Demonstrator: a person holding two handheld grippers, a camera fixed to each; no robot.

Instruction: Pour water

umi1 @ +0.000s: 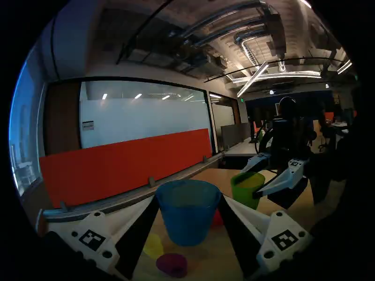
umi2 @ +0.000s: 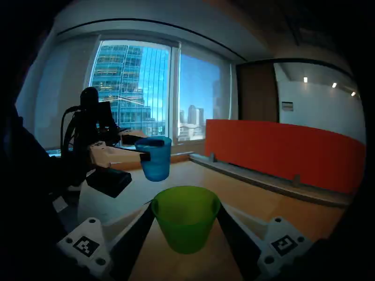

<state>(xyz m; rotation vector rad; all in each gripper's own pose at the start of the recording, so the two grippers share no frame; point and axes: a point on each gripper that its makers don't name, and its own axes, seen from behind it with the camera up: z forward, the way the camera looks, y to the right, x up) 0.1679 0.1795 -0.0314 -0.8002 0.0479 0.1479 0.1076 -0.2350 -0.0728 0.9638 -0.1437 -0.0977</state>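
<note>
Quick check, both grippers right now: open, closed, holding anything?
Left gripper: closed on the blue plastic cup.
Right gripper: closed on the green plastic cup.

Pretty dim overall. In the right gripper view the window [umi2: 159,89] at upper left blasts daylight, leaving the left edge nearly black. Left gripper view gets ceiling strip lights [umi1: 276,75] upper right; heavy fisheye bending, foreground maybe slightly soft.
</note>
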